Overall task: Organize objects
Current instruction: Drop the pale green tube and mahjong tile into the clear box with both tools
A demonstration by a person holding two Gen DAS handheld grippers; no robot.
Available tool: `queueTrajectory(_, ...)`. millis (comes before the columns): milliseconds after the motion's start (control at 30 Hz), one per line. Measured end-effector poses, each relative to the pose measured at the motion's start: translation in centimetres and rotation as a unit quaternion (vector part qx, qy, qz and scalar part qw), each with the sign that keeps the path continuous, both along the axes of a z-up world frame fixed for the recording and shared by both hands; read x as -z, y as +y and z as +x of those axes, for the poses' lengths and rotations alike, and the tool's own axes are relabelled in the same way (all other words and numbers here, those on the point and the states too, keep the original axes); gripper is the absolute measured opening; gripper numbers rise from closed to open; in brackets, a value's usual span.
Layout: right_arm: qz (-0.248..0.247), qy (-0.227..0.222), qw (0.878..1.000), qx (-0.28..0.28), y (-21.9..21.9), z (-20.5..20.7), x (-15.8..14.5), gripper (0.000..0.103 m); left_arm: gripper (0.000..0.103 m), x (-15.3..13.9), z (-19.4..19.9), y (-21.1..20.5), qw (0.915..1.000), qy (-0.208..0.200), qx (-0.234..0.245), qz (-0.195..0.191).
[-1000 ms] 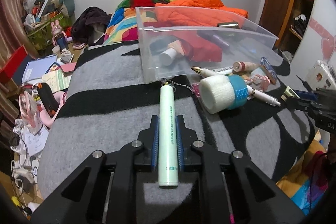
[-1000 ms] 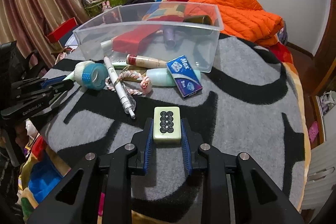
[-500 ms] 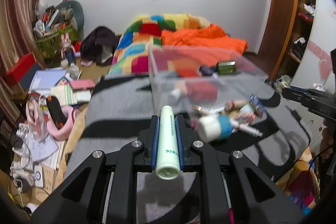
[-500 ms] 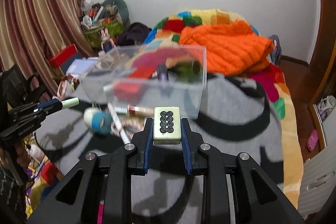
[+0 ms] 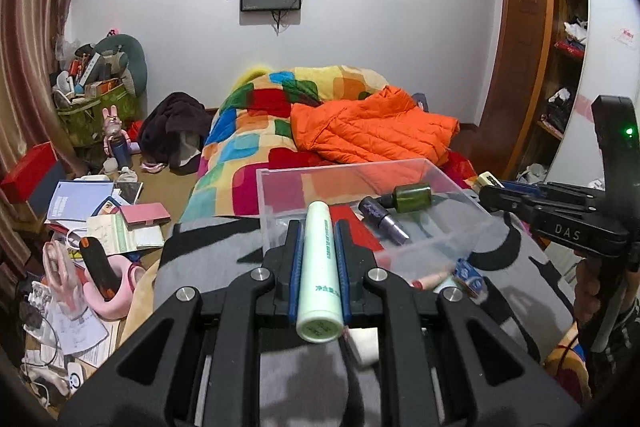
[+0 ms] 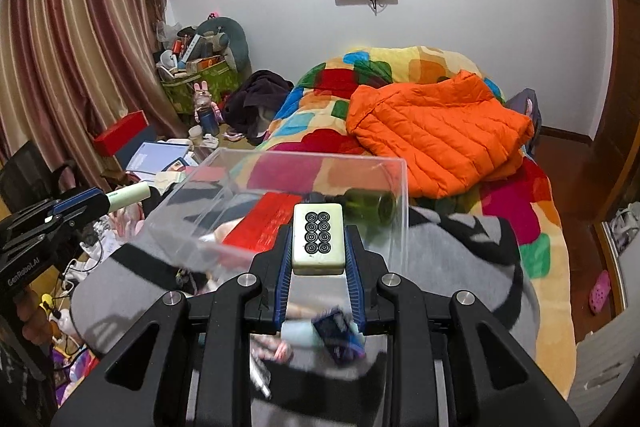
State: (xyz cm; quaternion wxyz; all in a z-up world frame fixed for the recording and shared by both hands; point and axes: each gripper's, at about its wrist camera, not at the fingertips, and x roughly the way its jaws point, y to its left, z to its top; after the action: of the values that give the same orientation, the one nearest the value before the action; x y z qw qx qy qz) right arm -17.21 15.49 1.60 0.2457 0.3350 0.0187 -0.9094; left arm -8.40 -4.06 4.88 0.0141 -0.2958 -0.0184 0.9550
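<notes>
My left gripper (image 5: pixel 318 243) is shut on a pale green tube (image 5: pixel 320 271), lifted above the grey and black blanket (image 5: pixel 200 267) just short of the clear plastic bin (image 5: pixel 440 247). My right gripper (image 6: pixel 318 247) is shut on a cream mahjong tile (image 6: pixel 318 239) with black circles, raised in front of the same bin (image 6: pixel 400 227). Inside the bin lie a green bottle (image 5: pixel 412 198), a purple tube (image 5: pixel 382 219) and a red item (image 6: pixel 268 223). The right gripper (image 5: pixel 496 189) enters the left wrist view from the right; the left one (image 6: pixel 120 199) shows at the left of the right wrist view.
Loose items lie on the blanket under the grippers: a blue box (image 6: pixel 338 337), a pale bottle (image 6: pixel 298 333), a white piece (image 5: pixel 364 345). Behind the bin are a colourful quilt (image 5: pixel 256 131) and an orange jacket (image 5: pixel 372 131). Clutter (image 5: pixel 92 227) covers the floor at left.
Both grippers have risen with their loads and tilted up, so the bin and loose items sank in view and the wall screens appeared. Both grips are unchanged.
</notes>
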Motion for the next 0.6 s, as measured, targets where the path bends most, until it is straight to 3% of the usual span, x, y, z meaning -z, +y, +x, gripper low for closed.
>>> queueTrajectory(333,0.044,-0.062,0.997,0.011,-2.2,-5.2,3.3,0.022,0.015,3.8,-7.8,0.5,0.9967,-0.079,0.014,0.012)
queueTrajectory(600,0.071,-0.093,0.993,0.012,-3.6,-7.2,5.6,0.022,0.015,5.4,-10.8,1.9,0.9941,-0.106,0.024,0.002)
